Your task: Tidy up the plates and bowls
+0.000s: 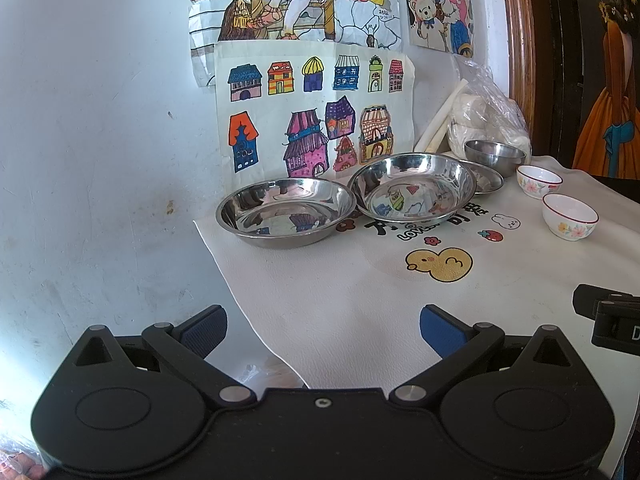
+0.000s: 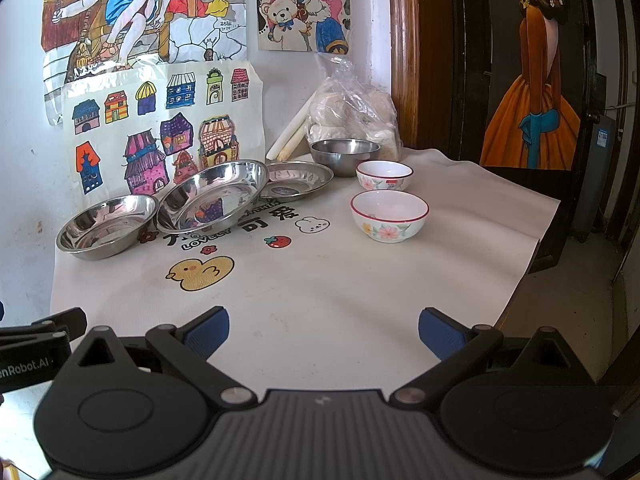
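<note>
A: Grippers? Quick.
B: Left gripper (image 1: 322, 330) jaws spread wide, nothing between them. Right gripper (image 2: 324, 330) the same, wide apart and empty. Both hang over the near part of the white cloth (image 2: 320, 280), off the dishes.
A: Dishes, relative to the duck print (image 2: 200, 272)?
B: Behind the duck, left: steel plate (image 2: 107, 226). Next to it a second steel plate (image 2: 214, 196), tilted, its rim resting on the first. Behind that and to the right a flatter steel dish (image 2: 298, 180), then a steel bowl (image 2: 345, 156) by the plastic bag (image 2: 352, 116).
A: Ceramics?
B: Right of the duck, well apart from it: near floral bowl (image 2: 390, 216); far floral bowl (image 2: 384, 175) just behind it, close to the steel bowl.
</note>
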### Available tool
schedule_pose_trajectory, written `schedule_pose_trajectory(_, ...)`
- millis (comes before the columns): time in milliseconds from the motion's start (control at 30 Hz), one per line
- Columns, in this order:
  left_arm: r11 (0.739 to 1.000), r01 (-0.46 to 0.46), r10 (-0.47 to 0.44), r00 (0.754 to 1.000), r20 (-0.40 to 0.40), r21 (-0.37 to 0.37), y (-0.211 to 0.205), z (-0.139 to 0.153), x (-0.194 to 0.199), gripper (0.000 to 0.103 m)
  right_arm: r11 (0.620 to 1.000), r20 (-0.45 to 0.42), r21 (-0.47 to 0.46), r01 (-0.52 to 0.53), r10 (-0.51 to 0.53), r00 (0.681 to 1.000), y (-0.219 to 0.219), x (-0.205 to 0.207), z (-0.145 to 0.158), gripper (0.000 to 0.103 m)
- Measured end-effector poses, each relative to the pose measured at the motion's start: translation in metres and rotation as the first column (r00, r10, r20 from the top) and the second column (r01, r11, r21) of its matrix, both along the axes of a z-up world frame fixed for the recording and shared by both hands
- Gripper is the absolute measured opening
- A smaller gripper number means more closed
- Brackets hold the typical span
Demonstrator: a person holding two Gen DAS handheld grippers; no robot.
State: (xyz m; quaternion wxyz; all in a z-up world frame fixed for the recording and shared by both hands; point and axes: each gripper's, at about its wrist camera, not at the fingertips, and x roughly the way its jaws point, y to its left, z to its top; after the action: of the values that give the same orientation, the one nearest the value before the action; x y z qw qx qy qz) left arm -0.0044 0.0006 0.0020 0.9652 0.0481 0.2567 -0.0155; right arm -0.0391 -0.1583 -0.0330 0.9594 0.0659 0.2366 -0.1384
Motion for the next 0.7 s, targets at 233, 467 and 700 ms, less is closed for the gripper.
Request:
schedule_pose_trajectory(233,1.0,0.001,-0.001,1.0,0.0,0.0,0.0001,0.0,-0.0003,0.102,1.0,0.0,0.0,0.0,0.0,1.0,-0.0001,0.0005,-0.0003,0.103)
schedule_pose_trajectory(467,1.0,0.001,-0.001,1.0,0.0,0.001,0.0,0.0,-0.0005,0.102,1.0,0.0,0.0,0.001,-0.001,1.0,-0.0002,0.0012,-0.0006,0.103)
schedule_pose_trajectory(700,1.0,0.001,-0.001,1.0,-0.001,0.001,-0.0009,0.0008,-0.0007,0.102,1.0,-0.001,0.0,0.0,0.0,1.0,-0.0008,0.002,-0.0009,0.103)
